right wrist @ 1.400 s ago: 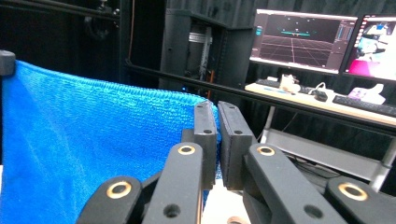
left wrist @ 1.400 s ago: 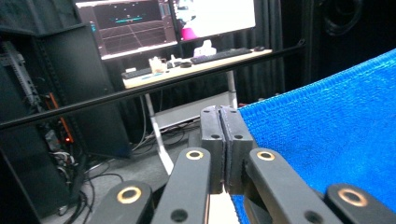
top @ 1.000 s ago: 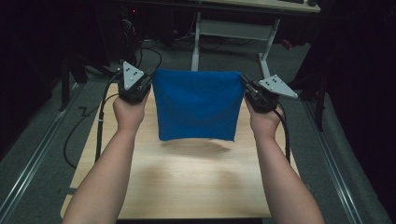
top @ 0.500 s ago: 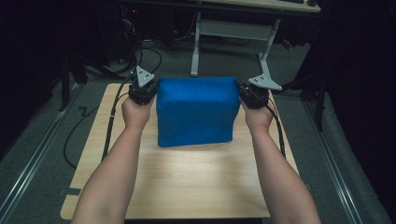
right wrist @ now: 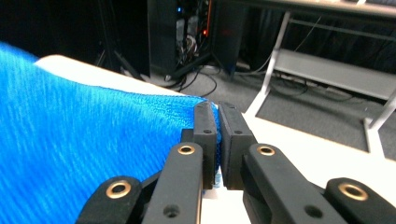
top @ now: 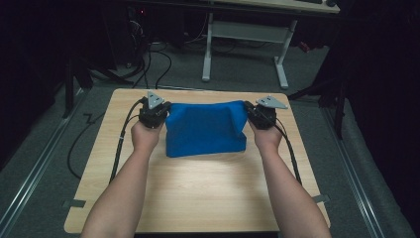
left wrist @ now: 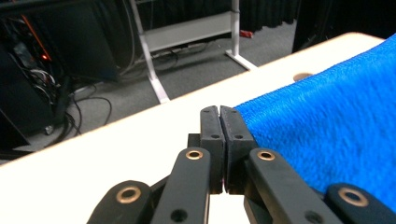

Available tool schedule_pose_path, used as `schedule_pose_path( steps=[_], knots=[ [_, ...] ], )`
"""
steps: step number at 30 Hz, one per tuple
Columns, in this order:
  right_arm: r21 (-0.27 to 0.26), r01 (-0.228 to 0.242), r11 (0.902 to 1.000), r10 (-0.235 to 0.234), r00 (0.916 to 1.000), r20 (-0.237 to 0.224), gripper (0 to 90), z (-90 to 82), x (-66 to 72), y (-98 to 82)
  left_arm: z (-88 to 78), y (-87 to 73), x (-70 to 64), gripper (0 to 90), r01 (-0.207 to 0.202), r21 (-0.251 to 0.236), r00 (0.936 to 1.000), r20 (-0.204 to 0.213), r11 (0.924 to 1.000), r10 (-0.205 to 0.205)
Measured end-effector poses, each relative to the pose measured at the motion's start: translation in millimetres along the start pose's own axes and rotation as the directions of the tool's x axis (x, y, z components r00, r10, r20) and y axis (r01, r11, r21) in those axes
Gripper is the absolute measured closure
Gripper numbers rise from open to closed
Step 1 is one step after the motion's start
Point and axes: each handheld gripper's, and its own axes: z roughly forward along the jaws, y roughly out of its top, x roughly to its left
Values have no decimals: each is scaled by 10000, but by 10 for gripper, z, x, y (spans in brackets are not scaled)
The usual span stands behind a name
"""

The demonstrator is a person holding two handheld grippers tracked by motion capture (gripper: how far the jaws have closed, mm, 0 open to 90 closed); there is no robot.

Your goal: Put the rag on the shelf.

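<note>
Left gripper [top: 159,113]: we grip it in the left hand at the far left corner of the blue towel [top: 205,129]. In the left gripper view the pads [left wrist: 219,122] are pressed together, with the towel's corner edge meeting them from the right; we judge it clenched on that corner, though the cloth between the pads is barely visible.

Between the grippers: the towel stretches from one to the other, its far edge held up and sagging slightly in the middle, its near part lying on the wooden counter [top: 198,188]. It looks doubled over, a fold or a lay-down in hand. Judging by this, the far edge is already brought toward us and lowered most of the way; what is left is to set it down, let go of both corners and perhaps smooth or fold again.

Right gripper [top: 255,113]: held at the far right corner. In the right gripper view a strip of blue cloth sits between its pads [right wrist: 205,126], so it is grasping the towel.

Containers: we see none on the counter.
</note>
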Motion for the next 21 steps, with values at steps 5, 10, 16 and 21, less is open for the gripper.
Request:
schedule_pose_path(
  steps=[5,10,16,21],
  knots=[
    [179,84,9998,-80,9998,-202,870,26,67,-147,10,-139,-51,891,-12,71,9999,138,10000,11],
    [389,104,9992,-92,9995,-312,869,54,135,-250,25,-258,-113,891,46,216,9990,433,9998,-56],
    [385,172,9991,-156,9990,-421,868,65,218,-331,30,-411,-210,891,154,159,9965,824,9998,-167],
    [516,77,9986,-53,9988,-479,868,63,222,-416,43,-481,-245,890,195,287,9951,966,9994,-222]
  ],
)
